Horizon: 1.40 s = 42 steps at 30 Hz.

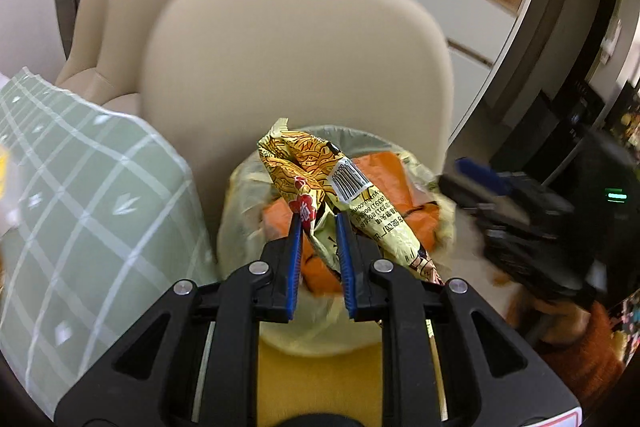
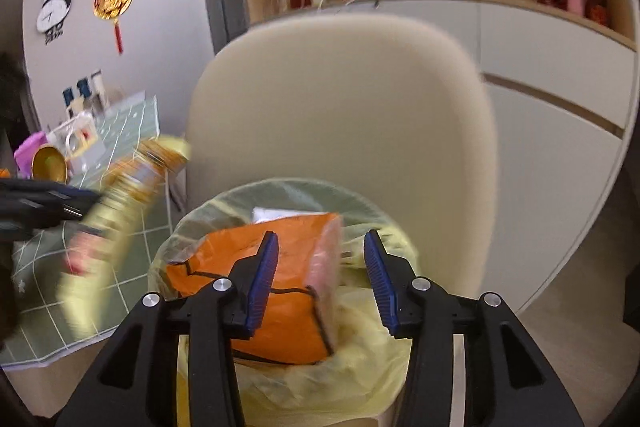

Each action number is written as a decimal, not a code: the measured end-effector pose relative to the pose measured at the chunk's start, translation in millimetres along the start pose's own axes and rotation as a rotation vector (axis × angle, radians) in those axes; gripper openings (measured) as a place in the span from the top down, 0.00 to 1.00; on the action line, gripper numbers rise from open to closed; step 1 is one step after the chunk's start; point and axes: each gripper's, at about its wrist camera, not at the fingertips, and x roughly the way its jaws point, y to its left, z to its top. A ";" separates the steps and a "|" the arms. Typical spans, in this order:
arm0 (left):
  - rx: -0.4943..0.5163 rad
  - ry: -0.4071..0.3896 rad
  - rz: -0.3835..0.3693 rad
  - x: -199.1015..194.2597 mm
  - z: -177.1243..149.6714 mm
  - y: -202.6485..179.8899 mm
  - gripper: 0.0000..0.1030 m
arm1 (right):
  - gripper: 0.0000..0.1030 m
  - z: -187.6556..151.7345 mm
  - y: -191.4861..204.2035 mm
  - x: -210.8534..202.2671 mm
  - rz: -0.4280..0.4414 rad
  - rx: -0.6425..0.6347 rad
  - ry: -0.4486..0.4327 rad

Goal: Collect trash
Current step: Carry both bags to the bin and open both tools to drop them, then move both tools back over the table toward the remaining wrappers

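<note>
My left gripper (image 1: pixel 319 223) is shut on a crumpled yellow snack wrapper (image 1: pixel 316 167) with a barcode, and holds it over the bin (image 1: pixel 240 195). The bin has a pale yellow liner, and an orange plastic bag (image 1: pixel 384 171) lies inside. In the right wrist view my right gripper (image 2: pixel 322 239) stands open just above that orange bag (image 2: pixel 288 307) in the bin (image 2: pixel 280 187); its pads do not press on the bag. The left gripper (image 2: pixel 76 205) and its wrapper (image 2: pixel 120 211) show blurred at the left. The right gripper (image 1: pixel 480 175) appears blurred at the right of the left wrist view.
A beige chair back (image 1: pixel 296 59) rises right behind the bin. A table with a green checked cloth (image 1: pixel 92 211) stands to the left, bearing a gold cup (image 2: pixel 49 167) and small items. White cabinets and a shelf lie behind. A person's orange sleeve (image 1: pixel 588 347) is at lower right.
</note>
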 end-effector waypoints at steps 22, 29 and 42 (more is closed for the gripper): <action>0.088 0.212 0.066 116.3 15.3 -34.8 0.58 | 0.59 -17.2 -53.4 2.4 -0.046 0.193 -0.030; 0.048 0.072 0.049 37.9 12.8 -30.5 0.52 | 0.59 -8.6 -28.5 -19.9 -0.026 0.156 -0.054; -0.093 -0.207 0.200 -164.3 -49.4 63.0 0.51 | 0.46 21.2 80.5 -70.1 0.118 -0.021 -0.100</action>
